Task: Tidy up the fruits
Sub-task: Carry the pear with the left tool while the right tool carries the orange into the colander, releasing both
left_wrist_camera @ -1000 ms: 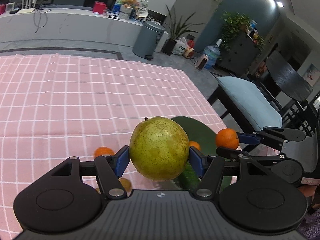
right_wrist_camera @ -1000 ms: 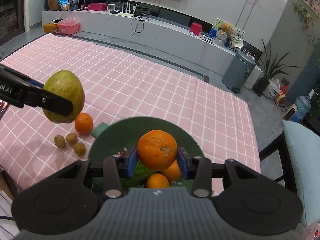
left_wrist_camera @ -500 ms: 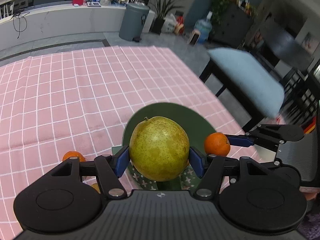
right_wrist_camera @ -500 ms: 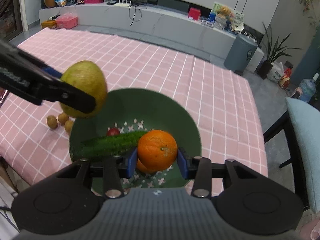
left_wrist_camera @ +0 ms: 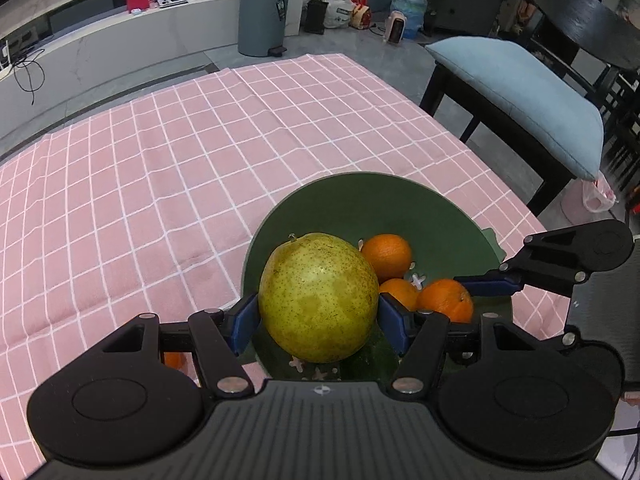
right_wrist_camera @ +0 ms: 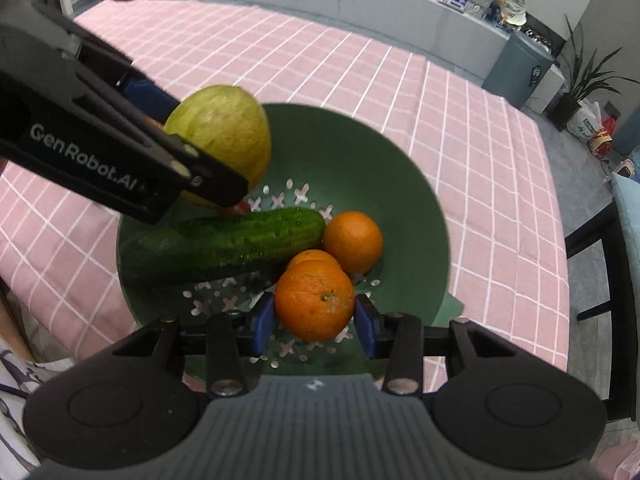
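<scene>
Both grippers hung over the green colander [right_wrist_camera: 400, 184]: left gripper [left_wrist_camera: 318, 316] jaws clamped a pear [left_wrist_camera: 318, 296], right gripper [right_wrist_camera: 314, 318] jaws an orange [right_wrist_camera: 314, 300].

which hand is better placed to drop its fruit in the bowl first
Right, probably: the right gripper holds its orange low over a bare patch of the green perforated bowl; the left gripper's yellow-green pear hangs above the cucumber.

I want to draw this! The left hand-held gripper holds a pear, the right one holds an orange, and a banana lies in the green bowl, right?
Almost. The left hand-held gripper holds the pear and the right hand-held gripper holds the orange, but what lies in the green bowl is a cucumber, not a banana. The right wrist view shows it.
</scene>
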